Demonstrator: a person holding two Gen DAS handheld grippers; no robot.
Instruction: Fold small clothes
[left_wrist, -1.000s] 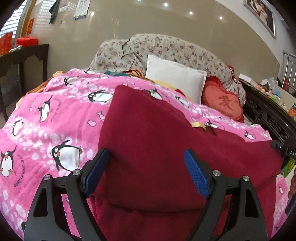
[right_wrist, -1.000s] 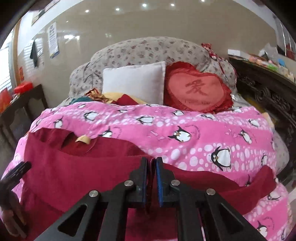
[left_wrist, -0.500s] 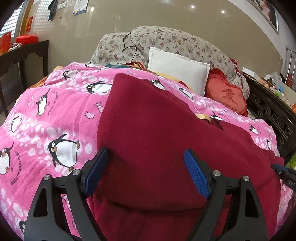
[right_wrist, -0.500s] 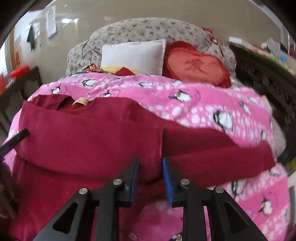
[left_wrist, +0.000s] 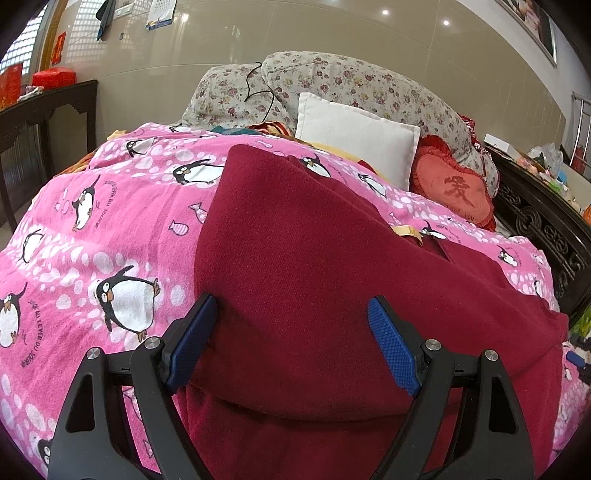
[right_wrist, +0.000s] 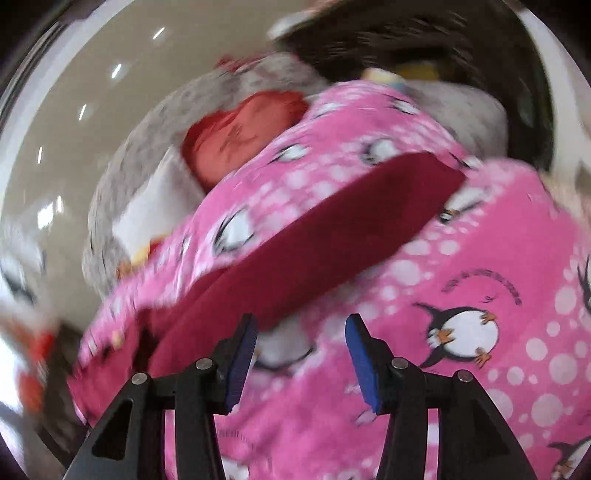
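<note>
A bed (left_wrist: 110, 229) under a pink penguin quilt meets a glossy beige tiled wall (left_wrist: 369, 48). Left of the bed stands a dark desk (left_wrist: 55, 99); right of it, carved dark wood (left_wrist: 535, 218).

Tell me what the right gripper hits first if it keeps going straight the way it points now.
Probably the pink penguin blanket: only its surface shows between the open jaws of the right gripper, which have just been opening. The dark red sleeve lies just beyond, up and left. Motion blur leaves depth uncertain.

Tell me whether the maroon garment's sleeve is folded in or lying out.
Lying out: the sleeve stretches flat across the penguin blanket, away from the body, not folded over.
</note>
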